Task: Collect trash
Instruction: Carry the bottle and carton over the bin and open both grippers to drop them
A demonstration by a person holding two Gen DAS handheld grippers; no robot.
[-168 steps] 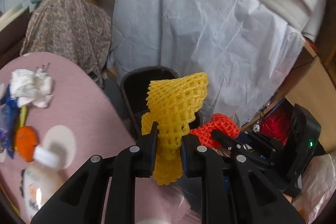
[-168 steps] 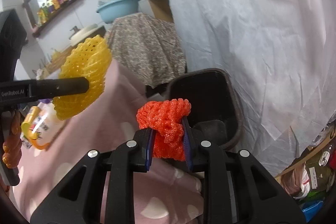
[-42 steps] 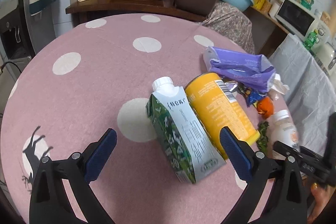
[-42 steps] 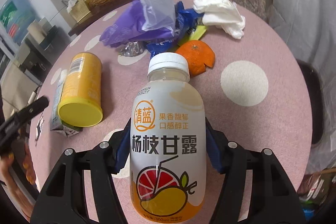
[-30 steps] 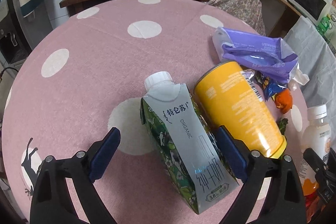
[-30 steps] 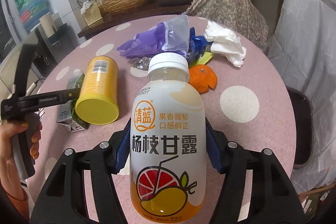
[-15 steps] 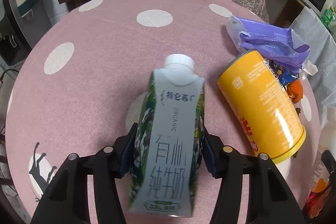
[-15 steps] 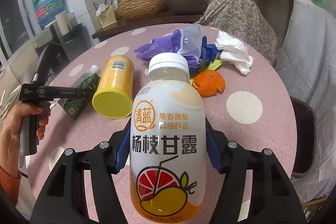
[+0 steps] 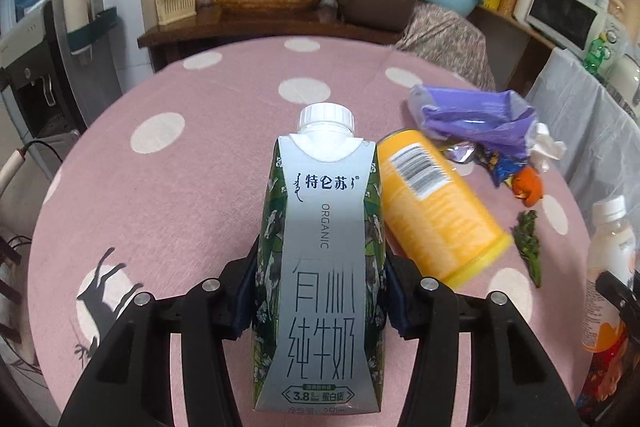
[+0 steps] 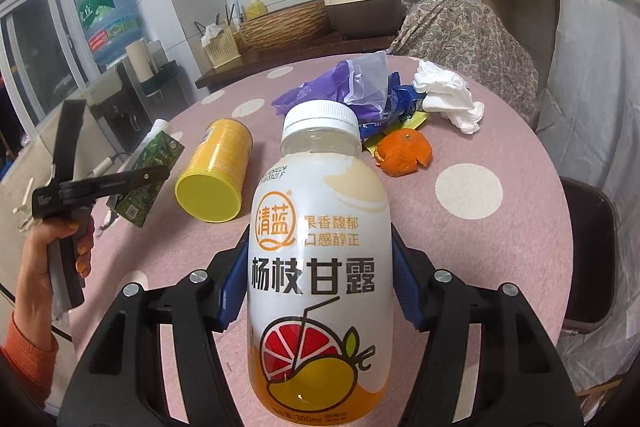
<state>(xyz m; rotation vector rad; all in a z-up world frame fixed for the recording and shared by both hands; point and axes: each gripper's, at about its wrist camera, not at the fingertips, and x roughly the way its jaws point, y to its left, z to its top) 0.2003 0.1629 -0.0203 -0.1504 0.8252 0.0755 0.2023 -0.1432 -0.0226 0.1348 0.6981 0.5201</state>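
The milk carton (image 9: 320,267) is clamped between the pads of the left tongs (image 9: 320,291), lifted clear of the pink dotted desk (image 9: 180,187) with its white cap pointing toward the far edge. The juice bottle (image 10: 320,267) is squeezed in the right tongs (image 10: 320,291), likewise raised above the desk. A yellow can (image 9: 436,211) lies on its side near the middle of the desk, just beside the carton in the left wrist view. Toward the far right edge sit a purple bag (image 10: 332,87), a blue wrapper (image 10: 396,99), orange peel (image 10: 404,151) and crumpled white tissue (image 10: 448,99), close together. A green sprig (image 9: 528,243) lies near the right edge
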